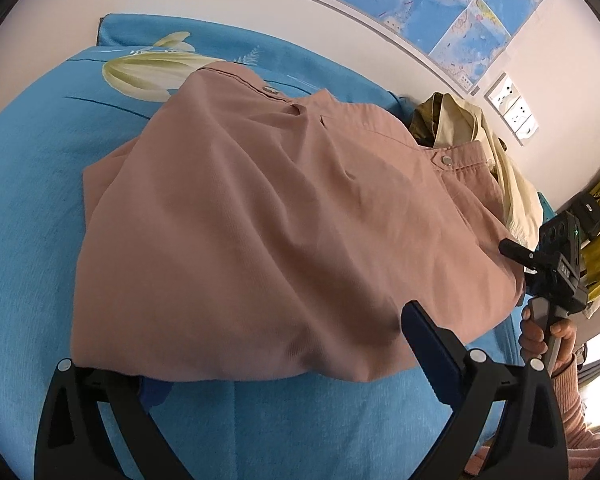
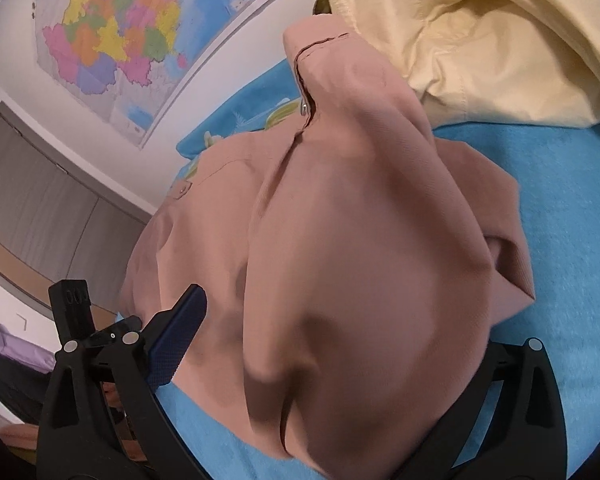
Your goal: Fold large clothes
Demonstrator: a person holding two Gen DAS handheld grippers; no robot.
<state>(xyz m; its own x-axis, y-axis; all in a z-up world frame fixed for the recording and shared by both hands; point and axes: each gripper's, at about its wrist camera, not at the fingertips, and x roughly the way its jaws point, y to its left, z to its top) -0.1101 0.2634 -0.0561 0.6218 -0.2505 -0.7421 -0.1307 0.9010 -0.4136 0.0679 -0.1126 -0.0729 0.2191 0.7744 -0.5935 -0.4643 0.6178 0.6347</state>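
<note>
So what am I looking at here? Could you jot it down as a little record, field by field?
Setting: bed with a blue blanket, wall map behind
Main garment: dusty pink garment, folded over, lying on the blanket
Other clothing: cream garment bunched beyond the pink one
Left gripper: jaws open wide, at the pink garment's near edge
Right gripper: jaws open wide, fabric bulging between them, not pinched
Person: one hand holding the right gripper's handle

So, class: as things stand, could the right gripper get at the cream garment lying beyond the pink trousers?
Probably yes. The right gripper is open and empty, and the cream garment lies exposed on the blue blanket. Only the folded pink trousers sit between them, so it would have to reach over those.
</note>
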